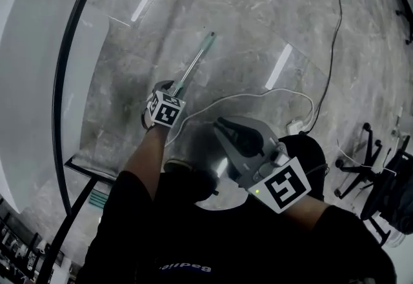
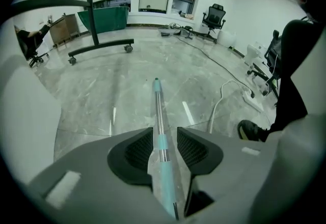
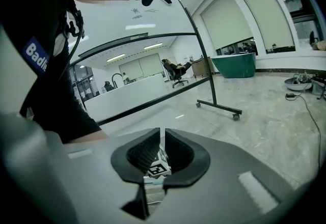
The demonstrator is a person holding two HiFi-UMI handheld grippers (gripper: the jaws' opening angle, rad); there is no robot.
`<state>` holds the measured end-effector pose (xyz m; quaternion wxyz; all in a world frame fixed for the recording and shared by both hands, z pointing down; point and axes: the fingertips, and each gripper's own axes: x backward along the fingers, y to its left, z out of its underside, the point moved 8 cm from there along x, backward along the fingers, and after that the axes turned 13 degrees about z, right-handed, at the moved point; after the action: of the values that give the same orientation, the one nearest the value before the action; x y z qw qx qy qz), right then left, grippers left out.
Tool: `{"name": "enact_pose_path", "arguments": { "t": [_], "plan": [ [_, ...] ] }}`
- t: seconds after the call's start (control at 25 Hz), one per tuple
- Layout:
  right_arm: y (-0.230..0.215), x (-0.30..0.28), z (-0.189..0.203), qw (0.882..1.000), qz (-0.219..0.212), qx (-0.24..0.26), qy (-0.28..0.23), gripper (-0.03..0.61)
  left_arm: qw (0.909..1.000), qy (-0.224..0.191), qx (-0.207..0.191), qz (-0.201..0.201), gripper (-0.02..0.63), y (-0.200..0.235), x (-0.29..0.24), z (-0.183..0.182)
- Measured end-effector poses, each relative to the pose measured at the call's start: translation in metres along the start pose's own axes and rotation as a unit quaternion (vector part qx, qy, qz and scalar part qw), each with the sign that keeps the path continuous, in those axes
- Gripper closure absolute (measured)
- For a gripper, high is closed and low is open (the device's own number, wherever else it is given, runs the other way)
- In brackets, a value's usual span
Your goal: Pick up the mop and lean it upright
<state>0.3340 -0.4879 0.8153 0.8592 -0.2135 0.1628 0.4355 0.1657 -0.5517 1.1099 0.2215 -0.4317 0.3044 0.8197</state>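
The mop's handle (image 1: pixel 195 60), a thin metal pole with teal sleeves, lies on the grey marble floor and points away from me. In the left gripper view the handle (image 2: pixel 158 116) runs straight down the gap between the jaws to its teal end. My left gripper (image 1: pixel 169 88) (image 2: pixel 164 134) is low over the handle with its jaws partly apart. Floor shows beside the pole, and the pads do not press on it. The mop head is hidden. My right gripper (image 1: pixel 220 123) (image 3: pixel 162 139) hangs nearer my body with its jaws together and nothing in them.
A white cable (image 1: pixel 258 95) curls over the floor to a power strip (image 1: pixel 295 126) on the right. A black-framed whiteboard stand (image 1: pixel 63 82) is on the left, its wheeled foot (image 2: pixel 102 47) ahead. Office chairs (image 1: pixel 377 176) stand at the right. My shoe (image 2: pixel 250 130) is close by.
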Motion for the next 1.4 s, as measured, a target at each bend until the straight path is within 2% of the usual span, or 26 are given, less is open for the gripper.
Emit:
{"name": "enact_pose_path", "arguments": {
  "t": [0.2,0.4,0.6,0.68,0.92,1.12,1.4],
  "plan": [
    [-0.008,-0.003,0.022,1.0,0.001,0.017,0.01,0.541,0.9984,0.052,-0.017,0.008,0.445,0.013,-0.055,0.023],
    [-0.013,-0.005,0.035,0.999,0.001,0.028,0.017,0.541,0.995,0.097,-0.022,0.011,0.441,0.026,-0.089,0.036],
    [-0.014,-0.004,0.038,1.0,0.001,0.028,0.011,0.543,0.991,0.129,-0.031,0.018,0.436,0.031,-0.109,0.045],
    [-0.015,-0.002,0.036,1.0,0.003,0.026,0.007,0.546,0.9909,0.131,-0.027,0.017,0.465,0.031,-0.109,0.046],
    [-0.006,0.007,0.026,1.0,-0.013,0.02,0.013,0.552,0.9944,0.105,-0.006,0.01,0.482,0.016,-0.081,0.031],
    [0.005,0.029,0.013,0.999,-0.013,0.019,0.049,0.551,0.997,0.076,-0.01,0.014,0.488,-0.019,-0.029,0.003],
    [0.029,0.069,-0.026,0.997,-0.018,0.009,0.077,0.551,0.9982,0.059,-0.004,0.012,0.494,-0.055,0.051,-0.019]
  ]
}}
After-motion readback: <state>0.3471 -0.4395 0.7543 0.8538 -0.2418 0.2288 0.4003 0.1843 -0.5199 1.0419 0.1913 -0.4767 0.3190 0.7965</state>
